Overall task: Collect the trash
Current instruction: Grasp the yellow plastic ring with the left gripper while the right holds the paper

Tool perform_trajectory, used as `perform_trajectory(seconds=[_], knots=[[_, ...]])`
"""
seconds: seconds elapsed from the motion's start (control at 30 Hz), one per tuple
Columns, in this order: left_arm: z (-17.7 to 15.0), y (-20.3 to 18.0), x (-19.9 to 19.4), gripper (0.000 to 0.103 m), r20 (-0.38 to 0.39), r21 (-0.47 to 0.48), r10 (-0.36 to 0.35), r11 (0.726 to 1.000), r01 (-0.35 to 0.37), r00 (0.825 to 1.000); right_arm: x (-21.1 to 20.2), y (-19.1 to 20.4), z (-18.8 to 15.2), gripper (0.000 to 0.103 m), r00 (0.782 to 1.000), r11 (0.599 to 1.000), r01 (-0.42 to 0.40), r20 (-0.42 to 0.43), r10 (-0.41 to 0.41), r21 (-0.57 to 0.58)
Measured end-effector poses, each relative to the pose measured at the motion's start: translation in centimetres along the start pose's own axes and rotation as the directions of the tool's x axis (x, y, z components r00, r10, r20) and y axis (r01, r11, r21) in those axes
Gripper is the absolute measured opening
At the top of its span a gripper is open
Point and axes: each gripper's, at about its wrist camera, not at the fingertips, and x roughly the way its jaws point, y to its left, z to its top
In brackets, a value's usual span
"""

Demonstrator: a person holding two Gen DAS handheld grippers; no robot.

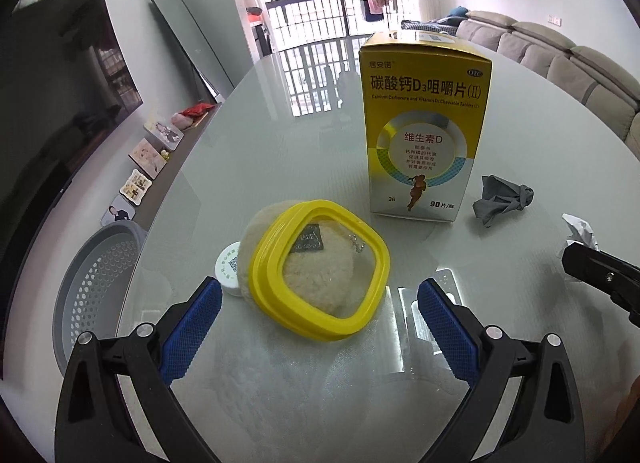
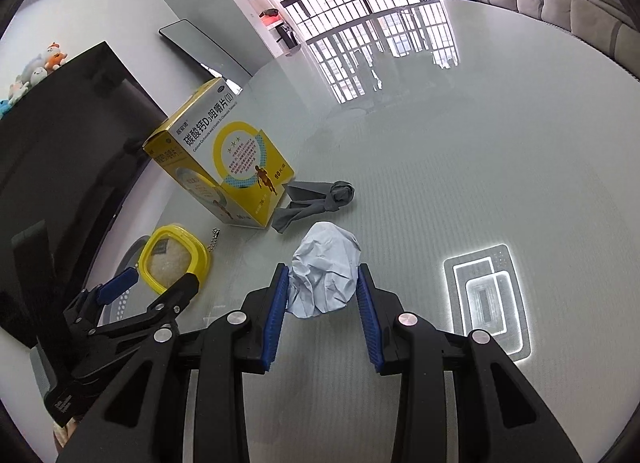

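My right gripper sat low over the glass table with its blue pads either side of the crumpled paper. The pads were at the wad's flanks and looked to be just touching it, the jaws at a middling width, but I could not tell whether they were truly pressing on it. The paper lay on the table, close in front of me.

My left gripper was spread wide, holding nothing. Between and just beyond its fingers lay the yellow-rimmed case with something pale and fluffy inside, tilted on the table. A small white cap lay against its left side, and a short ball chain trailed from it.

Behind the case the yellow box stood upright. To its right, just beside its base, lay a knotted grey cloth; in my right view the cloth touched or nearly touched the box's corner, and the paper sat just in front of it.

Off the table's left edge, lower down, stood the grey perforated basket. From my left view the paper showed at the far right, with the tip of my right gripper in front of it.
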Motion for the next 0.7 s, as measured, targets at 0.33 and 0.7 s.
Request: perform_trajectory(seconds=[0.33, 0.7], knots=[[0.0, -0.5, 0.9, 0.071, -0.016, 0.025, 0.028, 0.999, -0.028, 0.999, -0.3, 0.2, -0.3, 0.034, 1.000, 1.000, -0.021, -0.004, 0.021, -0.004], [0.1, 1.4, -1.9, 0.070, 0.031, -0.030, -0.032, 0.999, 0.033, 0.999, 0.0, 0.5, -0.2, 0.034, 1.000, 1.000, -0.012, -0.012, 0.012, -0.010]])
